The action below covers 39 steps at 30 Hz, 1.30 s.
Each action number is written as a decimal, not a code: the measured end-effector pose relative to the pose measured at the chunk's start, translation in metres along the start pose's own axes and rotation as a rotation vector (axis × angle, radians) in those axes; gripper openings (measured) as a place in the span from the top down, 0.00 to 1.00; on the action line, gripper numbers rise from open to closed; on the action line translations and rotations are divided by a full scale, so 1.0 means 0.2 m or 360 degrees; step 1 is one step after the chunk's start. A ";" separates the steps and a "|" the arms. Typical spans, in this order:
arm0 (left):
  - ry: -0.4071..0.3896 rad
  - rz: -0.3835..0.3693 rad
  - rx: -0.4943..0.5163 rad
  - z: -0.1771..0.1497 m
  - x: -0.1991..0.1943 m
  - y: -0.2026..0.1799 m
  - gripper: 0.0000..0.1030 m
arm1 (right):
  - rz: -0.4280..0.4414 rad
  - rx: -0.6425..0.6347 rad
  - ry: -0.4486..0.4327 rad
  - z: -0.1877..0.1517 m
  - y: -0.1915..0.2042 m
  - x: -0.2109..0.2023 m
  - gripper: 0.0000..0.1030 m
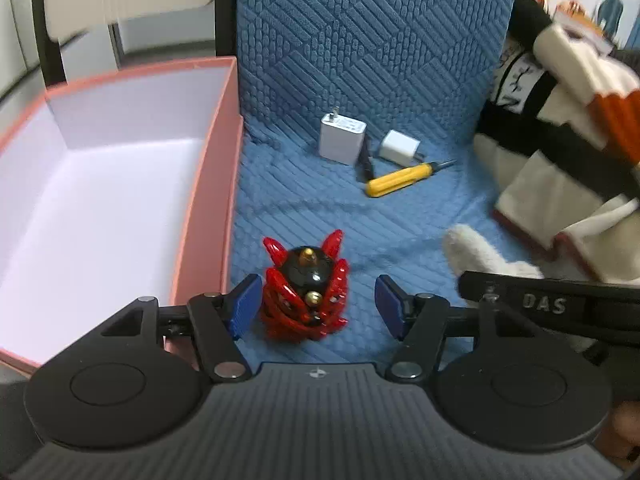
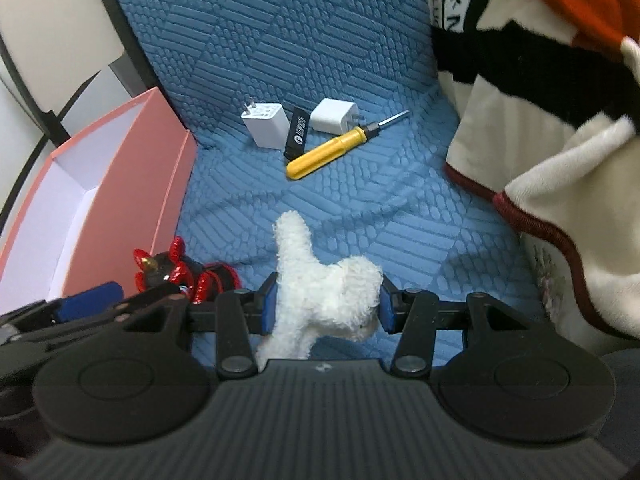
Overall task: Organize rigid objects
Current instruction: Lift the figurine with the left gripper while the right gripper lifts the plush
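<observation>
A red and black spiky toy [image 1: 304, 292] stands on the blue quilted cushion [image 1: 360, 60] beside the pink box [image 1: 208, 184]. My left gripper [image 1: 316, 306] is open around the toy, with its right pad well clear of it. My right gripper [image 2: 327, 308] is shut on a white plush toy [image 2: 320, 284], both blue pads pressing into its fur. Further back lie a large white charger [image 2: 266, 124], a black USB stick [image 2: 297, 132], a small white charger [image 2: 334, 116] and a yellow screwdriver [image 2: 332, 152].
The pink box has a white inside with nothing visible in it [image 1: 100, 200] and sits at the left edge of the cushion. A cream, black and orange blanket [image 2: 540, 100] is piled along the right side. The cushion's back rises behind the chargers.
</observation>
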<state>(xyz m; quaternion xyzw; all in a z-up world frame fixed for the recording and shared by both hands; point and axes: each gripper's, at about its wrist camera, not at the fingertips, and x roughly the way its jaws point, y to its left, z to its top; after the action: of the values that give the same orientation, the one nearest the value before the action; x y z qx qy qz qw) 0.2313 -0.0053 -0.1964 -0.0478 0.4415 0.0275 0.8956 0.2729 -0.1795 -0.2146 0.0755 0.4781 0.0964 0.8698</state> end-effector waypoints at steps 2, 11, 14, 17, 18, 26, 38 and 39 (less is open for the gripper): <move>-0.0027 0.0055 0.0045 0.00 0.02 -0.02 0.34 | 0.0011 0.0016 -0.0007 0.00 -0.01 0.01 0.50; -0.0154 0.0238 0.0256 -0.05 0.10 -0.10 0.34 | 0.0043 0.0051 -0.0045 0.00 -0.03 0.06 0.50; -0.0199 0.0246 0.0324 -0.09 0.09 -0.13 0.34 | 0.0053 0.0060 -0.0045 0.00 -0.04 0.07 0.50; -0.0231 0.0231 0.0324 -0.11 0.11 -0.16 0.34 | 0.0059 0.0056 -0.0049 0.01 -0.04 0.08 0.50; -0.0257 0.0249 0.0323 -0.11 0.11 -0.16 0.34 | 0.0064 0.0056 -0.0051 0.01 -0.04 0.08 0.50; -0.0333 0.0321 0.0375 -0.17 0.18 -0.18 0.34 | 0.0065 0.0065 -0.0051 -0.02 -0.04 0.07 0.50; -0.0318 0.0205 0.0236 -0.15 0.23 -0.11 0.38 | -0.0069 0.0047 0.0039 -0.12 -0.07 0.18 0.50; -0.0312 0.0180 0.0207 -0.14 0.22 -0.10 0.38 | -0.0071 0.0052 0.0054 -0.12 -0.07 0.19 0.50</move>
<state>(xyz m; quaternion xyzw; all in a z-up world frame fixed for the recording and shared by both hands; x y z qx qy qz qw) 0.2372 -0.0287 -0.2476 0.0384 0.3546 0.0539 0.9327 0.2743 -0.1835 -0.2621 0.0774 0.4957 0.0705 0.8622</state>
